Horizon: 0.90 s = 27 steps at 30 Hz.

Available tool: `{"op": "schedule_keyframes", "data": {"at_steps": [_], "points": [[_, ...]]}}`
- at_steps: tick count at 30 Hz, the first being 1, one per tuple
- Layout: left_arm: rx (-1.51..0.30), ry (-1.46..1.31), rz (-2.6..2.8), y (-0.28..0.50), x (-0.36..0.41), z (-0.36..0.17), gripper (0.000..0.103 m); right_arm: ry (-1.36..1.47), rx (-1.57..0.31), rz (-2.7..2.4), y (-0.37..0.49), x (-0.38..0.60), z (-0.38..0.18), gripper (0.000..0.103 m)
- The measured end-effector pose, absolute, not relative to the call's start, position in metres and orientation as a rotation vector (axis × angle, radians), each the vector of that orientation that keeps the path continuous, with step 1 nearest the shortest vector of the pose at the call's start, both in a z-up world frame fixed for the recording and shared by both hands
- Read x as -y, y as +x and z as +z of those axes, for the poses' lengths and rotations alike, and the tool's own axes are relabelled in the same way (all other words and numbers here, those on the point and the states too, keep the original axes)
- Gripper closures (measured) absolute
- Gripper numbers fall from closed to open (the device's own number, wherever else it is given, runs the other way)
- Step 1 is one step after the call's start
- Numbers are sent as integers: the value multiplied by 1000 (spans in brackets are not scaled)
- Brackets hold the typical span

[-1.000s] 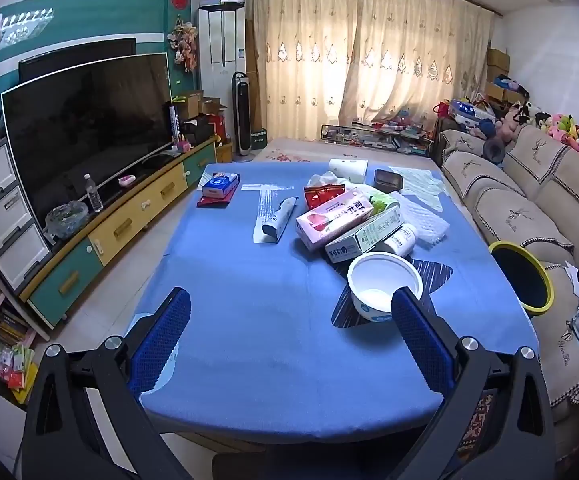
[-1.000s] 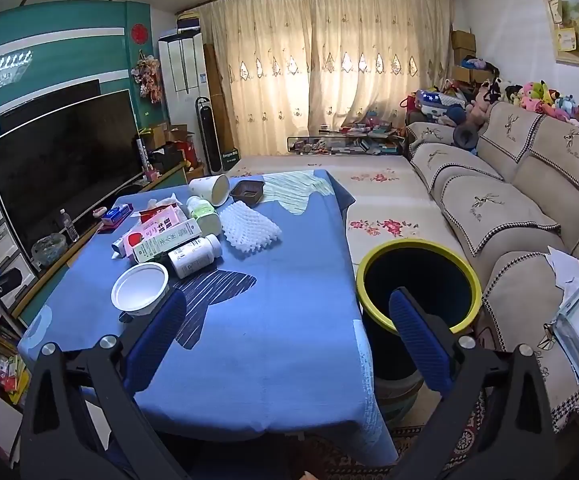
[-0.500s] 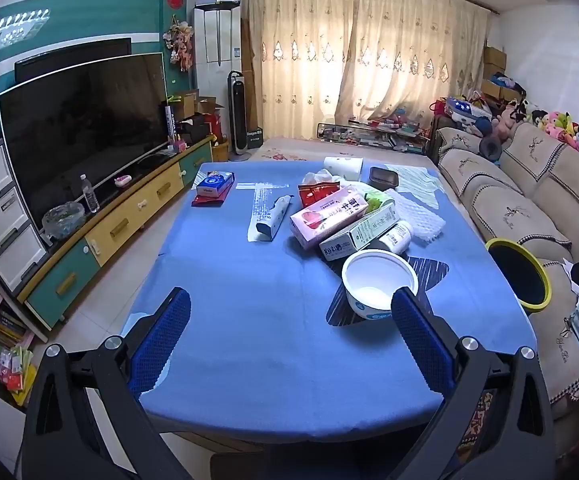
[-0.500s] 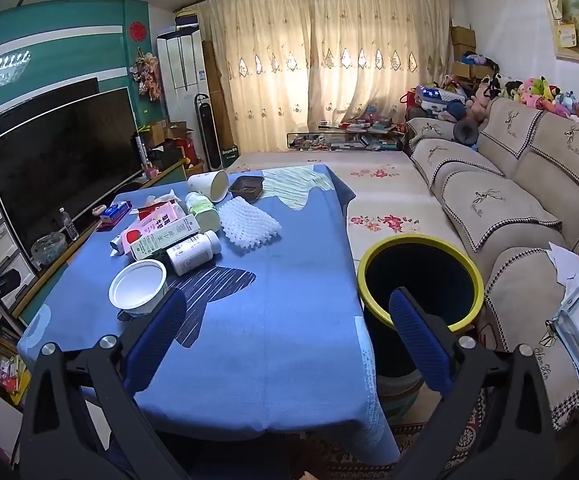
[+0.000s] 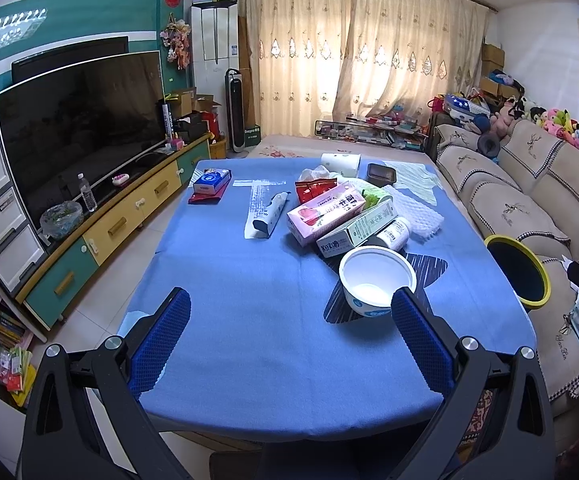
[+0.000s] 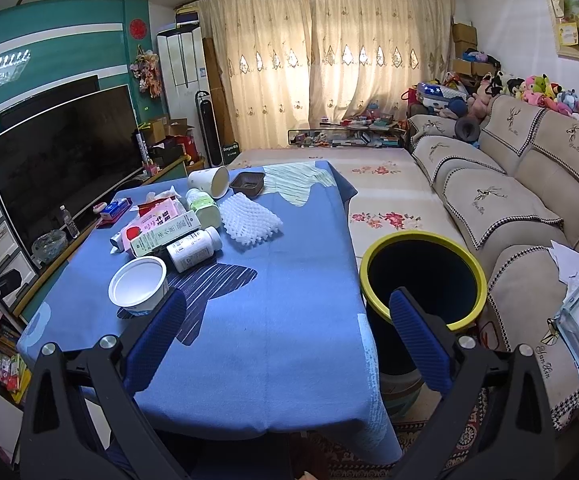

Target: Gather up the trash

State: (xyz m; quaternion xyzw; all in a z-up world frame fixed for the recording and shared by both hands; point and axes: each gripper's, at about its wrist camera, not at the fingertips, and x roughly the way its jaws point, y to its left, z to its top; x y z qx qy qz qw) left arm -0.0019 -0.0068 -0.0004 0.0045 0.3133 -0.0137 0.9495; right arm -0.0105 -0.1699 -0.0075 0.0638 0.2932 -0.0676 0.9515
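Between the left gripper [image 5: 291, 306] fingers, spread wide with nothing in them, it's just blue bench [image 5: 249, 280]; the right gripper [image 6: 287, 312] is spread and holding nothing too. Nearest is a white bowl [image 5: 377, 280], upright, mouth up. Behind it a pink carton [image 5: 325, 212] and white bottle [image 6: 194, 249] lie flat, long axes diagonal. All the trash looks uncollected, and I can't see anything inside the yellow-rimmed bin [image 6: 423, 276] beside the bench.

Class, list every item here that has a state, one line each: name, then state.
left gripper: open, empty
right gripper: open, empty
white bowl: upright, empty
paper cup: on its side
white bottle: lying down, capped
trash bin: open, beside the table
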Motion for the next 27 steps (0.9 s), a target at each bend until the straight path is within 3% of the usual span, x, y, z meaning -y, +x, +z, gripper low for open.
{"op": "schedule_keyframes", "data": {"at_steps": [27], "points": [[-651, 13, -26, 2, 10, -7, 4, 134, -606, -140, -9, 172, -13, 6]]}}
